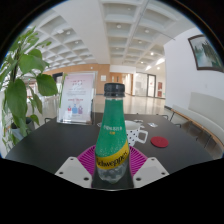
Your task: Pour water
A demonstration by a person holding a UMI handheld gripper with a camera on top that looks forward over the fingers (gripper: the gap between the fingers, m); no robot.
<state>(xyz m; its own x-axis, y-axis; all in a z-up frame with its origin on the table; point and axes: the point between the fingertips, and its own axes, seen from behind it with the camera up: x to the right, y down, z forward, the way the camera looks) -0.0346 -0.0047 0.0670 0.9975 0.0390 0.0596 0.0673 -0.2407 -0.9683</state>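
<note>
Gripper (111, 168) is closed on a green bottle (112, 135): the bottle stands upright between the two fingers, and the pink pads (86, 160) sit against its lower body on either side with no gap showing. The bottle has a green cap (114, 90), on, and a yellow-lettered label; whether liquid is inside cannot be judged. It is over the near part of a dark round table (40, 145); whether its base rests on the table or is lifted is hidden by the fingers. Beyond the bottle on the table: a small red disc-like object (160, 142), a clear glass (135, 133) just beside the bottle, and a standing sign card (77, 98) further back. A leafy plant (20, 80) stands beside the table. Judgement: the grasp step looks done, the pour not begun, since the bottle is vertical and capped. Next move would call for carrying the bottle toward the glass and tilting its neck over the rim; the cap looks like an obstacle to any flow unless it is already loose, which cannot be told.
</note>
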